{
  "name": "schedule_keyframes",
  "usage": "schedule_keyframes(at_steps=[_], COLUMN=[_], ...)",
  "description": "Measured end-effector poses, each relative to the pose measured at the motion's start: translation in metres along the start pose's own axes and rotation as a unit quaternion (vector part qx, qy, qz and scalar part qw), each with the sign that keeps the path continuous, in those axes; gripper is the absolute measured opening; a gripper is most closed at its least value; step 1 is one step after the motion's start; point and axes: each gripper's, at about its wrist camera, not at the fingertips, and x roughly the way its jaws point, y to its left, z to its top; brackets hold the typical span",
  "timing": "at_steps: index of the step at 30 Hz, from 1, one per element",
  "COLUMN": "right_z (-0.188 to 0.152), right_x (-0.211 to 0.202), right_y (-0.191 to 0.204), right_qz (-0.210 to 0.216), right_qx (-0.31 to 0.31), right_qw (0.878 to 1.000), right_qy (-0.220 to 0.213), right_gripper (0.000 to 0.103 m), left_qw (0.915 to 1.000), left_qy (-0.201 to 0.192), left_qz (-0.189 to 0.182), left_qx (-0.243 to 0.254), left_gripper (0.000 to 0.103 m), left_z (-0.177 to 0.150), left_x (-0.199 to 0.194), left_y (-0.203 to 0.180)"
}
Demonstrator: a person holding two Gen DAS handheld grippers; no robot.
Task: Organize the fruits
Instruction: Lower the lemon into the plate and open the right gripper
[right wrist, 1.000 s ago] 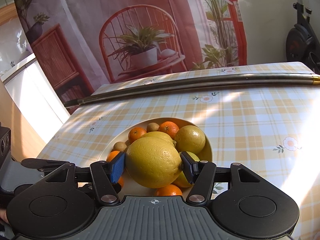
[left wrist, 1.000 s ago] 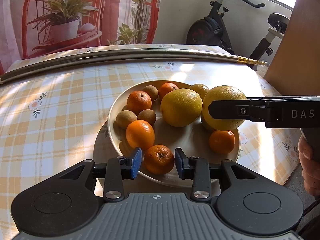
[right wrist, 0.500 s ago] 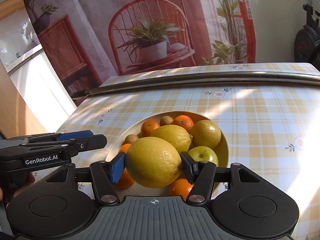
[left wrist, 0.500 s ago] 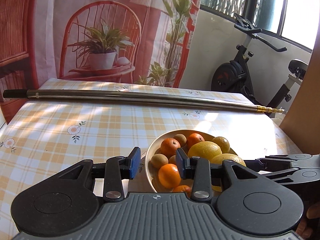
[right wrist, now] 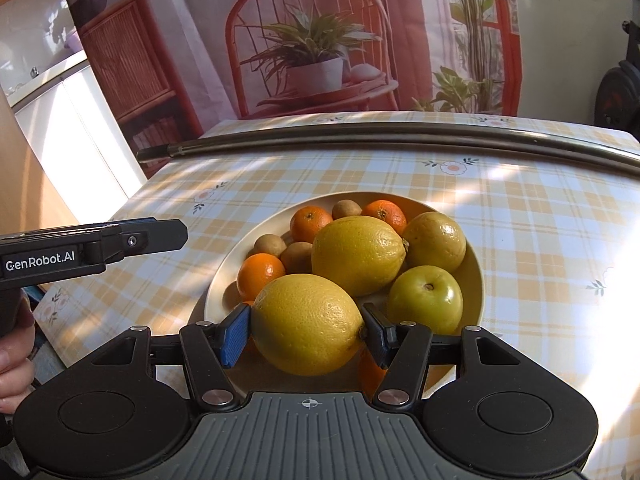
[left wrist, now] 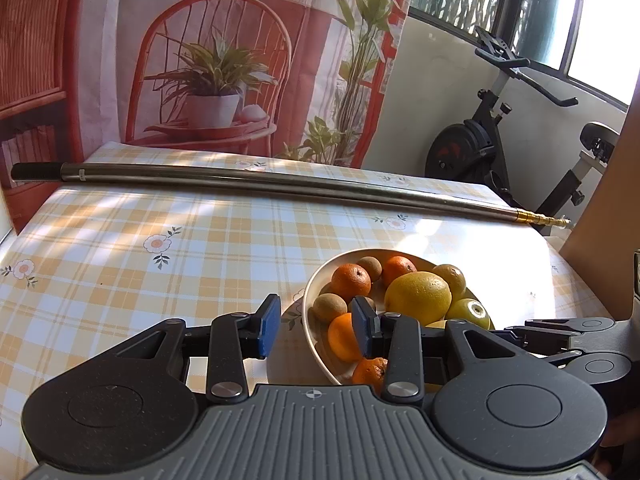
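Lemon [right wrist: 308,322] clamped endwise in right tongs [right wrist: 306,334], above bowl [right wrist: 478,276] near rim; left tongs [left wrist: 316,326] apart, empty. Steady, level carriage should prevent slipping from the pads.

large lemon [right wrist: 306,324] | clamped lengthwise, above bowl [right wrist: 478,276] | oranges, kiwis, apple inside

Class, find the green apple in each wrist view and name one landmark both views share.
Left wrist view: green apple at the bowl's right edge, right of centre.
Right wrist view: green apple in the bowl's near right part, right of centre.
Shared landmark: the long metal pole across the table.
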Motion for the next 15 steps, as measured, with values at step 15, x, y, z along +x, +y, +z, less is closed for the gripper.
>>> schedule_keyframes(at_steps=[15], right_z=[-0.006], right_x=[0.001], right_y=[0.011], right_qz=[-0.015], right_qx=[-0.049], right_qw=[0.999], right_qy=[-0.002], right_gripper=[0.056], left_qw=[0.9999], left_qy=[0.011], left_qz=[0.004], left_qx=[0.002], left_gripper=[0.041], left_z=[-0.003], left_x=[0.001], left_y=[0.001])
